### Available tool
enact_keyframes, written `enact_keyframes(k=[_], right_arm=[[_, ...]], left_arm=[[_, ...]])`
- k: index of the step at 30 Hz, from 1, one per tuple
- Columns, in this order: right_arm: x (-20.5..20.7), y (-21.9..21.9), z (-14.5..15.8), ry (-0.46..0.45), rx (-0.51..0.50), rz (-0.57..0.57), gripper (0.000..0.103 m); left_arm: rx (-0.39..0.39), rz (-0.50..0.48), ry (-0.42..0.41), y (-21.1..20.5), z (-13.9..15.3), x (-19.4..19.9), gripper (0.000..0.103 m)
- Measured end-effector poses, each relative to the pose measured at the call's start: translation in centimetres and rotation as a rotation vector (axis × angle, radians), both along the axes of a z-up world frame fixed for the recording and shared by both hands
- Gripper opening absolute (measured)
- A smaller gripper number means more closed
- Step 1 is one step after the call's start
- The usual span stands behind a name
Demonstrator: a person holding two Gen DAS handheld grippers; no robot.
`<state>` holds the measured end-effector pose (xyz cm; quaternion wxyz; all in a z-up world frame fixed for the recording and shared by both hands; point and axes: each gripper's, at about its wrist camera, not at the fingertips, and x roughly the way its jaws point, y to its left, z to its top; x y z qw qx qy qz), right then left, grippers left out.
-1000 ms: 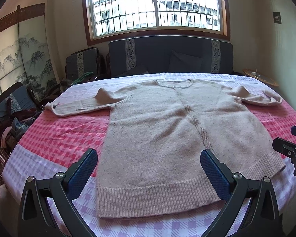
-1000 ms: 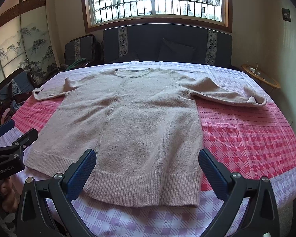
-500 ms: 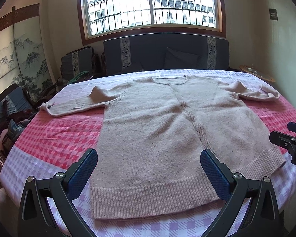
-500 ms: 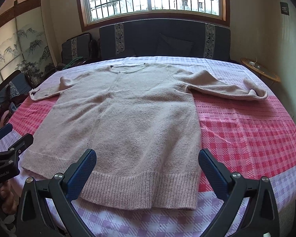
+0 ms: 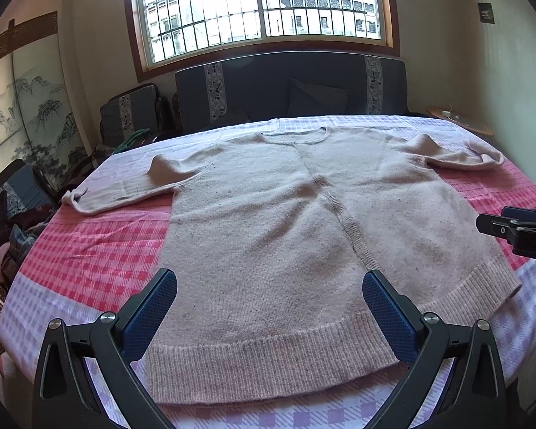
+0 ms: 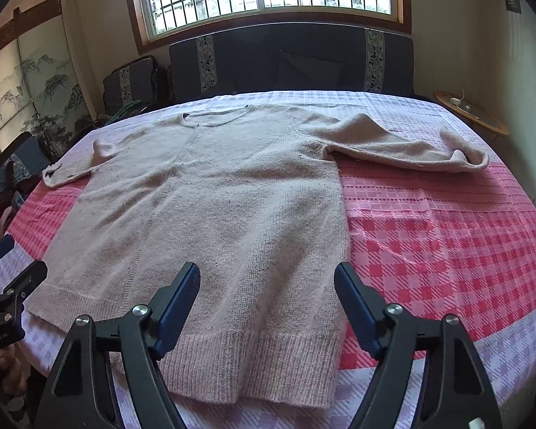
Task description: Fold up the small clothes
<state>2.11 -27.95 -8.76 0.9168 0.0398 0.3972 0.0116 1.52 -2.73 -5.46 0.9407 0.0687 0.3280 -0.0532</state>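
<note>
A beige knitted sweater (image 5: pixel 289 236) lies flat and spread out on the table, neck away from me, both sleeves out to the sides; it also shows in the right wrist view (image 6: pixel 214 207). My left gripper (image 5: pixel 269 311) is open and empty, just above the ribbed hem near its left half. My right gripper (image 6: pixel 267 307) is open and empty, above the hem's right part. Each gripper shows at the edge of the other's view: the right one (image 5: pixel 518 230), the left one (image 6: pixel 7 286).
The table carries a red, pink and lilac checked cloth (image 6: pixel 446 236). A dark sofa (image 5: pixel 289 89) stands behind it under a barred window. A chair with clothes (image 5: pixel 10 214) is at the left, a small round side table (image 6: pixel 471 114) at the right.
Both grippers have moved a little forward and lower toward the sweater's hem. The right gripper's jaws have narrowed somewhat. The sweater has not moved.
</note>
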Motion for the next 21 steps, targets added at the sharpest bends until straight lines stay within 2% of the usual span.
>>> enact_keyframes(k=[5, 8, 11, 14, 17, 19, 21], right_arm=[[1.4, -2.2, -0.4, 0.012, 0.004, -0.015, 0.063], [2.8, -5.8, 0.1, 0.008, 0.036, -0.070, 0.060], [4.6, -11.4, 0.6, 0.001, 0.075, -0.178, 0.061], [6.9, -17.6, 0.8, 0.014, 0.030, -0.307, 0.061], [9.2, -24.0, 1.0, 0.031, 0.041, -0.416, 0.063], [10.8, -28.3, 0.9, 0.047, 0.110, -0.451, 0.064], [12.4, -32.1, 0.2, 0.071, 0.199, -0.486, 0.069]], left_arm=[[0.009, -0.001, 0.016, -0.5, -0.5, 0.6, 0.103], [0.018, -0.003, 0.028, -0.8, -0.8, 1.0, 0.103], [0.023, -0.003, 0.038, -1.0, -1.2, 1.4, 0.103], [0.025, -0.005, 0.062, -1.2, -1.6, 2.1, 0.103], [0.019, -0.007, 0.084, -1.3, -2.0, 2.9, 0.103], [0.012, -0.008, 0.099, -1.3, -2.1, 3.6, 0.103], [0.011, -0.005, 0.113, -1.4, -2.4, 4.3, 0.103]])
